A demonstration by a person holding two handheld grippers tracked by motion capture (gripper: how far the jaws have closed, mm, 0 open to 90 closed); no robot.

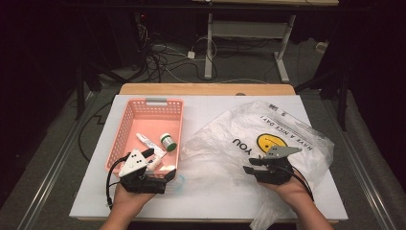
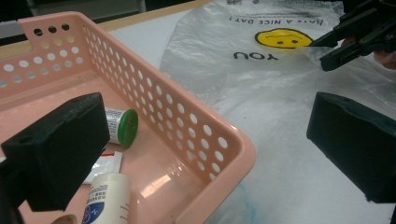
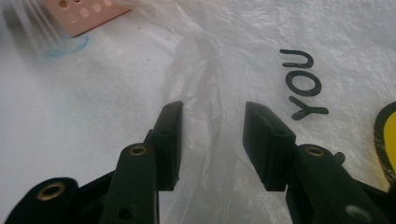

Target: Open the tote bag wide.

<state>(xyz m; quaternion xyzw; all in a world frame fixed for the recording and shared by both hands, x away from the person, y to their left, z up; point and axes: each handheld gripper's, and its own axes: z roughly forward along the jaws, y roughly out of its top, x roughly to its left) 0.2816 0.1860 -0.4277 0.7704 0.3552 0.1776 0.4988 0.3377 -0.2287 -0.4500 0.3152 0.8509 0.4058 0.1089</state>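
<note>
Right gripper [image 3: 212, 140], jaws spread, straddles a raised fold of the thin clear plastic bag [image 1: 282, 139], right of the pink perforated basket [image 1: 129, 139]; not pinched. Left gripper [image 1: 163, 165], jaws spread wide, at the basket's near corner. Small items unbagged; packing looks barely started.

The thin plastic bag [image 1: 268, 139] is looking crinkled and translucent; the pink basket [image 2: 205, 140] is showing glossy perforated plastic; the desk [image 1: 215, 191] is showing a matt white top and a wooden far edge.
</note>
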